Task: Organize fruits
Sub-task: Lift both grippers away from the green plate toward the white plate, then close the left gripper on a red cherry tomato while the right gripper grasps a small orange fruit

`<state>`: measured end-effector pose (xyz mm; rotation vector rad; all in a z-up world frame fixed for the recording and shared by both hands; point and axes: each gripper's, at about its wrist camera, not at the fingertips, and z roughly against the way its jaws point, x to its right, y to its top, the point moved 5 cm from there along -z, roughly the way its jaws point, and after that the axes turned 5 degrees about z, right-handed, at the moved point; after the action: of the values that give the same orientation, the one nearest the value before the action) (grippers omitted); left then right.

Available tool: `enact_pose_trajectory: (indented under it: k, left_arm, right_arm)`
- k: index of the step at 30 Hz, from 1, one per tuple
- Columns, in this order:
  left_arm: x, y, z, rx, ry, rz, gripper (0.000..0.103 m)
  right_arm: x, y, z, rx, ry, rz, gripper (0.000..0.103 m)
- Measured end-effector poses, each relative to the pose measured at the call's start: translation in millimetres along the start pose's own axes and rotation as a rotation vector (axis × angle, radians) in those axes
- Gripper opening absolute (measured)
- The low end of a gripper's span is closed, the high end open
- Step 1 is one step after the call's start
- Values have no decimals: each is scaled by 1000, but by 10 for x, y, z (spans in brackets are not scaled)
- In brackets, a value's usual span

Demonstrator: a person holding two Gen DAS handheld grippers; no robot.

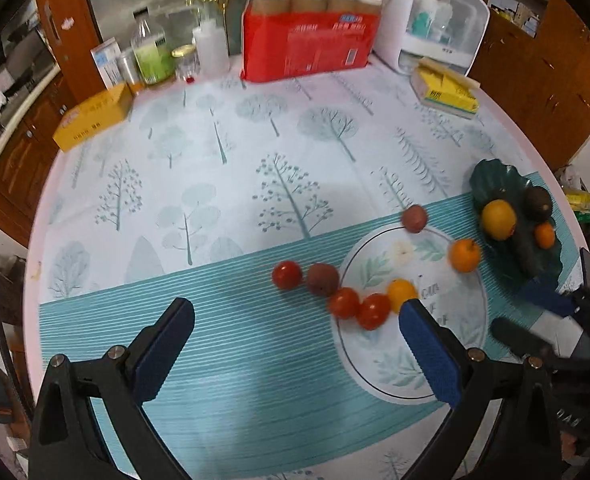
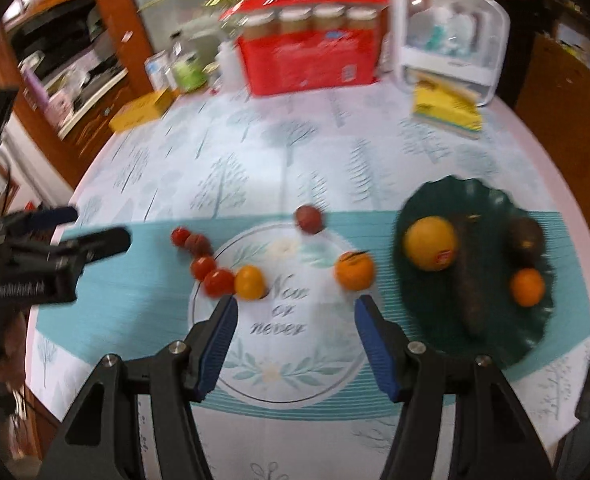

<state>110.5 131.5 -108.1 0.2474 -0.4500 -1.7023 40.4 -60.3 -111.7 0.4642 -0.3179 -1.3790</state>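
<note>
Both tools are hanging wide open and holding nothing: the left tool [image 1: 295, 320] above the striped teal mat [image 1: 231, 344], the right tool [image 2: 295, 316] above its printed circle. Round glossy tomatoes [image 2: 219, 282] are lying in a curved row at nine o'clock of that circle, an orange [image 2: 354, 271] at three. The scalloped dark green plate [image 2: 491, 200] beyond is carrying a large yellow citrus [image 2: 429, 243]. A red package [image 2: 307, 60] is standing at twelve.

The round white placemat [image 2: 279, 320] lying just ahead of the right hand-held gripper [image 2: 295, 312], between its blue pads, carries the script words "Now or never". Print on the red package [image 2: 311, 60] far beyond it, on the yellow boxes and on the orange's sticker is too blurred to read.
</note>
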Motion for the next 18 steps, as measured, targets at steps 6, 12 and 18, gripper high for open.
enact_pose_trajectory:
  k: [6,12,18]
  left_arm:
    - [-242,13,-427,-61,-29,58,90]
    - [-352,0,-769,-115,-38,72,67]
    - [-339,-3,-963,-150,-67,73,54]
  right_arm:
    - [-153,-18,-401,-65,58,35,38]
    - [-173,52,-711,-108,110,23,32]
    - [-187,111,-894,-137,134,34,32]
